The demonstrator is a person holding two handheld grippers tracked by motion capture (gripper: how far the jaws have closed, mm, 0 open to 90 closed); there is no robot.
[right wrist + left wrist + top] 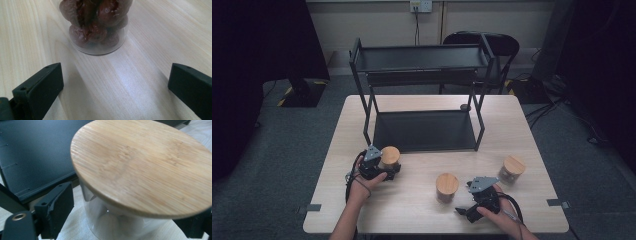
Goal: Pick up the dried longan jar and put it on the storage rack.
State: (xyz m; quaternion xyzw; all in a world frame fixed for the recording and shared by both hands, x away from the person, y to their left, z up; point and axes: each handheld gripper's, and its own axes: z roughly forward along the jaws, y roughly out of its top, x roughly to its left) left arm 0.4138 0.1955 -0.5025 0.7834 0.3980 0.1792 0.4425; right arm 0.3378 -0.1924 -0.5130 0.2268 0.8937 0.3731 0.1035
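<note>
Three clear glass jars with round bamboo lids stand on the pale wooden bench point(422, 210), all on the near side of the black two-tier metal rack point(424, 95), which is the landmark here. There is one rack and there are two tools.

The first jar point(390, 158) stands just off the rack's front left corner; in the left gripper view it point(140, 170) holds pale, whitish rounded pieces. The left tool point(382, 172) has this jar between its jaws, one jaw on each side of the glass; I cannot tell whether the pads touch it yet.

The second jar point(447, 187) stands in front of the rack's middle, well apart from it. The right gripper view shows a jar point(97, 25) packed with dark reddish-brown wrinkled fruit. The right tool point(464, 212) lies nearer the person than this jar, jaws wide and holding nothing.

The third jar point(513, 168) stands off the rack's front right corner; its contents are too small to tell.
</note>
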